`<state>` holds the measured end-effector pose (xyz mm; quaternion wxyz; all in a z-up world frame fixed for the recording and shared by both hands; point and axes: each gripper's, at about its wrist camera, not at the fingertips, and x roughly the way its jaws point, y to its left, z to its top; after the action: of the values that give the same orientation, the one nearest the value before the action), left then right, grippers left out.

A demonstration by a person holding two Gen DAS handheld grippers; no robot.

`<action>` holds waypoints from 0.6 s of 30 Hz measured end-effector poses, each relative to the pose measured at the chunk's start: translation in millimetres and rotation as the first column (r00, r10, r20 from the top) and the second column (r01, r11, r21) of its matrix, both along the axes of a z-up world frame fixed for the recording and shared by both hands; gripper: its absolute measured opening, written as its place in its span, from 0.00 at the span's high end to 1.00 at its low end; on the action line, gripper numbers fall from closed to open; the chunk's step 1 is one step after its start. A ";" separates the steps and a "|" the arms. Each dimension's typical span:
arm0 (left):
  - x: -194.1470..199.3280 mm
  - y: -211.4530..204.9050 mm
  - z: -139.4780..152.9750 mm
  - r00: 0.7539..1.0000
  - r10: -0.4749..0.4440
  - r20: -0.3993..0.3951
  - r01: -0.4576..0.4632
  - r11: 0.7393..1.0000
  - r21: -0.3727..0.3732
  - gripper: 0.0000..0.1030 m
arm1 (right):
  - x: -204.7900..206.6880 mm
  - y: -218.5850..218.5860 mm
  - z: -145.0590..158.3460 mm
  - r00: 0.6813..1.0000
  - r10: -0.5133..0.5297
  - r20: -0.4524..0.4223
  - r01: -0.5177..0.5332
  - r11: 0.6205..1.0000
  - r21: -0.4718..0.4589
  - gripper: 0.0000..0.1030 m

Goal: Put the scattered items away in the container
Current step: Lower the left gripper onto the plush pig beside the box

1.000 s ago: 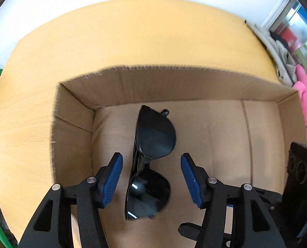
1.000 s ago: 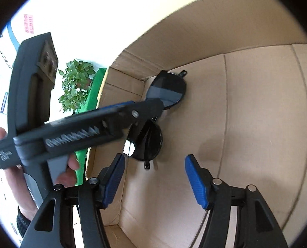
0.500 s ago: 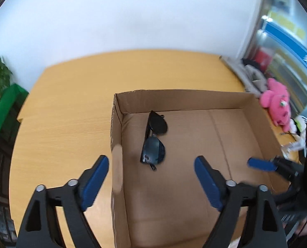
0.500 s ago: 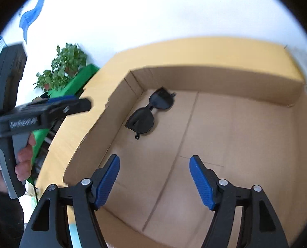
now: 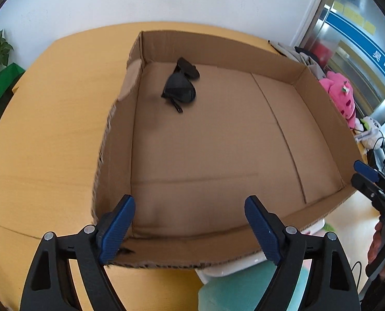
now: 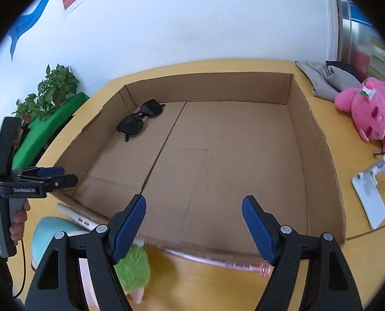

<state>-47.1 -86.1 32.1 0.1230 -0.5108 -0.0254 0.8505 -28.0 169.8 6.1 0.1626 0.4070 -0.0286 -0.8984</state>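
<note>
Two empty grippers hover at the near edge of a cardboard box (image 6: 314, 140) that holds one pair of sunglasses (image 6: 138, 119).

Your left gripper (image 5: 189, 229) and right gripper (image 6: 193, 229) both have their blue fingers spread wide, with nothing between them. The sunglasses lie folded in the box's far left corner, close to the wall. Other items lie outside on the yellow table (image 5: 49, 129): a pink plush toy (image 6: 371, 111) and a white stand (image 6: 371, 186) to the right of the box, a green fuzzy toy (image 6: 134, 267) and a long thin packet (image 6: 218, 259) against the near wall. The next pick is probably one of the near ones. Bring the fingers down on either side of the soft body, squeeze at its middle, lift clear of the wall, and release over bare floor away from the sunglasses.
</note>
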 end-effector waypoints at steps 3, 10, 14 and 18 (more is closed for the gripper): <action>8.6 2.3 -7.2 1.000 0.013 -0.004 -0.013 1.000 -0.027 0.14 | 6.4 -11.7 -4.1 0.999 0.023 -0.035 -0.023 1.000 0.017 0.25; 21.5 4.5 -9.7 0.999 0.036 0.001 -0.036 0.999 0.009 0.15 | 11.6 -16.3 -10.6 0.998 0.048 -0.049 -0.048 0.999 0.003 0.25; 28.2 5.8 -8.3 0.998 0.066 -0.012 -0.066 0.998 0.011 0.15 | 7.8 -20.8 -6.4 0.996 0.057 -0.070 -0.056 0.998 0.021 0.25; 42.4 8.7 7.5 0.988 0.111 -0.109 -0.114 0.993 -0.022 0.16 | 9.3 -21.1 0.7 0.992 0.071 -0.102 -0.070 0.997 0.013 0.25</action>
<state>-4.7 -77.5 39.6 0.0688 -0.4637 -0.0357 0.8826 -18.7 148.6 6.8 0.1939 0.3617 -0.0016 -0.9119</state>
